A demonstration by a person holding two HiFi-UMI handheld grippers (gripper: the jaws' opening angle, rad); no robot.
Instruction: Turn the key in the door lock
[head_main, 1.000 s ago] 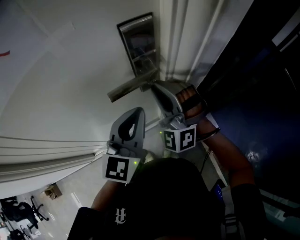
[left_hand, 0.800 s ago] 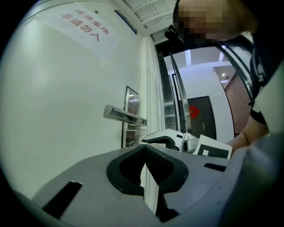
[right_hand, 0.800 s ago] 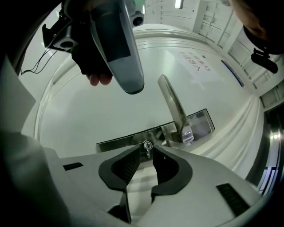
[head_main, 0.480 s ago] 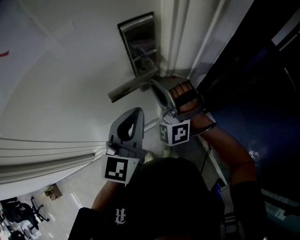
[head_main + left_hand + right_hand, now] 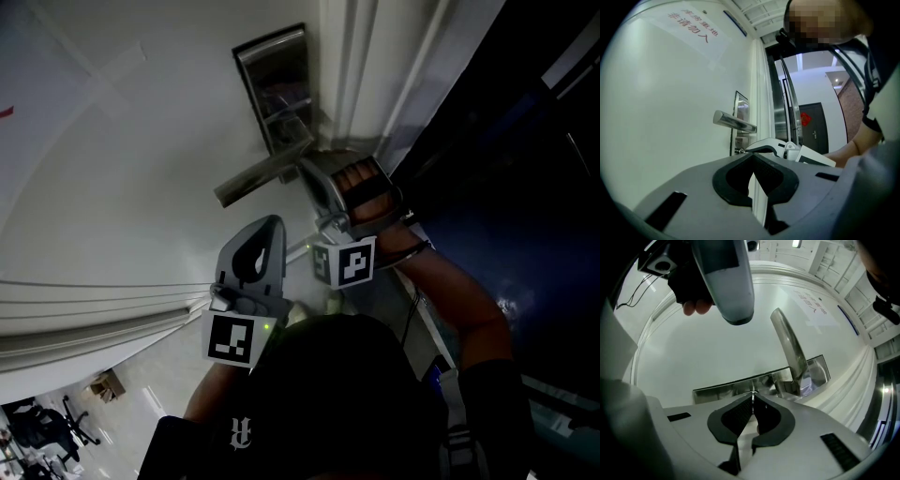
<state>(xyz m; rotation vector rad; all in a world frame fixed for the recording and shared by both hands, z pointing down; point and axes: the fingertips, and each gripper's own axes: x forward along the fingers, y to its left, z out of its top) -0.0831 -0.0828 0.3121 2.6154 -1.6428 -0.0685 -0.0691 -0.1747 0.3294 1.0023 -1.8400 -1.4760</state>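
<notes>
Right gripper (image 5: 303, 169) on key (image 5: 753, 393) under handle (image 5: 253, 180), left gripper (image 5: 272, 222) nearby

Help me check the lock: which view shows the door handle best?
The left gripper view: the door handle stands out in side profile, unobstructed. The head view shows it dimly from above; the right gripper view foreshortens it past the right gripper, shut on the key.

This looks like an office building. A white door (image 5: 112, 169) carries a steel lock plate (image 5: 277, 84) and lever handle (image 5: 255, 178), with a printed paper notice (image 5: 689, 28) in red characters stuck high on it. Past the door's lower edge, swivel office chairs (image 5: 37, 420) and a cardboard box (image 5: 106, 382) stand on a pale tiled floor (image 5: 164, 398). Beyond the frame, a corridor shows a dark door (image 5: 813, 133) with a red ornament (image 5: 805, 118).
</notes>
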